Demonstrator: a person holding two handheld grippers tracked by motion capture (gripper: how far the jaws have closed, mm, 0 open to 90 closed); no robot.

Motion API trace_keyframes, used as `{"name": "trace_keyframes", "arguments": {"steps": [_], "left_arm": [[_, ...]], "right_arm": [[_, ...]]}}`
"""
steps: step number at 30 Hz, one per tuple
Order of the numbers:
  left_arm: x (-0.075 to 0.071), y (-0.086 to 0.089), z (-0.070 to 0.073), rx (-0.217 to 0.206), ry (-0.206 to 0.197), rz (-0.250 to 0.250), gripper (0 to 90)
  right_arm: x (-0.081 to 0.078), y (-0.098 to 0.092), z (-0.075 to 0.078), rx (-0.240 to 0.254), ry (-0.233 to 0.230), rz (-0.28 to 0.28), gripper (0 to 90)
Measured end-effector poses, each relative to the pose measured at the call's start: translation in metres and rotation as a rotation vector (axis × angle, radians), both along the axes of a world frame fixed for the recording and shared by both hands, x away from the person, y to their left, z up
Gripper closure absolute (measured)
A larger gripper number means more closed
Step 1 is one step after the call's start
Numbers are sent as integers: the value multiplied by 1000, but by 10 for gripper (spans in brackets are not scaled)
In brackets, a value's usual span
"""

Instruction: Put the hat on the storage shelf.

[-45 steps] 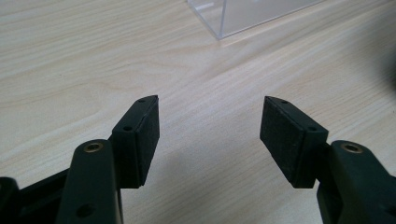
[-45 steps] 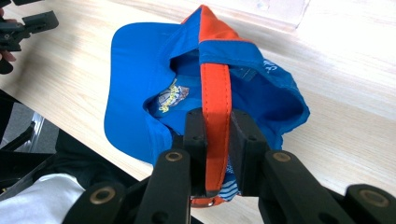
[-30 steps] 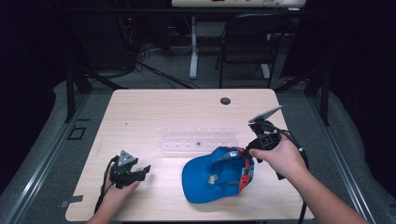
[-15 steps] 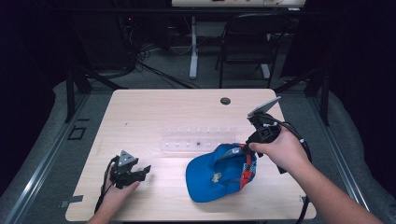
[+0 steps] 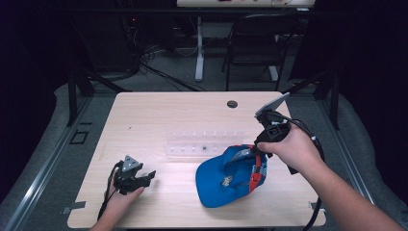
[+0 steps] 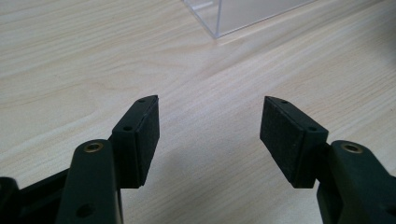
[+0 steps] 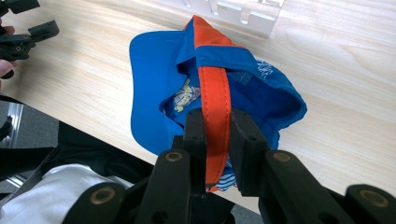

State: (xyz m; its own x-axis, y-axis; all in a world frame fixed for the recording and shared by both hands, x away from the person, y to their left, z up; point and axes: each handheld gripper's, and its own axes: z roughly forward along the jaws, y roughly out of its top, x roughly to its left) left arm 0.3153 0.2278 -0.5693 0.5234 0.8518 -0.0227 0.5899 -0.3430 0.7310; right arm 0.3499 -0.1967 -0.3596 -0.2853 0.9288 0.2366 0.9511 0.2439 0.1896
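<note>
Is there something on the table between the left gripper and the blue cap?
Nothing visible. Bare wood lies between the open left gripper and the blue cap. The clear plastic tray sits farther back, off that line. The right gripper holds the cap's orange strap.

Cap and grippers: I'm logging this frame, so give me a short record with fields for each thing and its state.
cap: blue, upside down on the table, orange strap raised
right gripper: shut on the strap
left gripper: open, holding nothing, over bare wood
clear rack: on the table just beyond the cap
table: light wood, a dark round hole near its far edge
</note>
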Motion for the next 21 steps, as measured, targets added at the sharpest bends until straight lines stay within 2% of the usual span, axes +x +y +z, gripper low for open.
{"name": "trace_keyframes", "arguments": {"steps": [8, 12, 16, 17, 19, 20, 21], "left_arm": [[0, 0, 0, 0, 0, 0, 385], [0, 0, 0, 1, -2, -1, 385], [0, 0, 0, 1, 0, 0, 385], [0, 0, 0, -2, 0, 2, 385], [0, 0, 0, 2, -1, -2, 385], [0, 0, 0, 0, 0, 0, 385], [0, 0, 0, 0, 0, 0, 385]], "right_arm": [[3, -1, 13, -7, 2, -7, 780], [5, -2, 20, 11, 15, -9, 780], [7, -4, 24, 53, 25, -25, 780], [8, -6, 26, 83, 35, -30, 780], [8, -7, 27, 95, 42, -25, 780], [9, -8, 28, 132, 51, -32, 780], [9, -8, 28, 132, 51, -32, 780]]}}
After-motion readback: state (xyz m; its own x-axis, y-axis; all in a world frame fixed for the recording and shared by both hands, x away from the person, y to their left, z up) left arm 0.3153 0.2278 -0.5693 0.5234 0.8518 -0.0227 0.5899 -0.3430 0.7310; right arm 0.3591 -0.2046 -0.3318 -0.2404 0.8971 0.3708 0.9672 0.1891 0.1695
